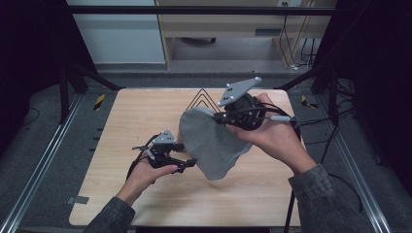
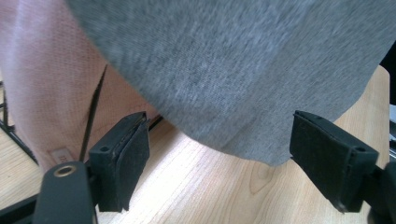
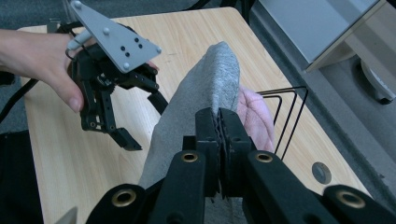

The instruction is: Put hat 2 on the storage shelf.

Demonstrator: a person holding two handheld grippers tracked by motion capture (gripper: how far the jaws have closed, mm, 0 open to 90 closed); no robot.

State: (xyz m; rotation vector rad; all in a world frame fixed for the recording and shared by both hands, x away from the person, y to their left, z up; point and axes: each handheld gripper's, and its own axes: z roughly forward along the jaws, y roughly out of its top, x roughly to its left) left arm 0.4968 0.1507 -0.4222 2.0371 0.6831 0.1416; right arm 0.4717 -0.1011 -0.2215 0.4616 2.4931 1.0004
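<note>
My right gripper [image 1: 219, 118] is clenched on the upper edge of the grey cloth [image 1: 211, 143], and the cloth hangs from it above the wooden table [image 1: 126, 126], near the centre of the high view. In the right gripper view my two black jaws are pressed together at the lower middle, with the cloth [image 3: 205, 93] pinched between them and a pink inner side visible to the right of them. My left gripper [image 1: 187, 164] is at the lower left of the cloth, and its jaws are released. In the left gripper view the pads [image 2: 130, 154] stand wide apart at the bottom, and the lower hem of the cloth [image 2: 224, 84] hangs between them without touching.
</note>
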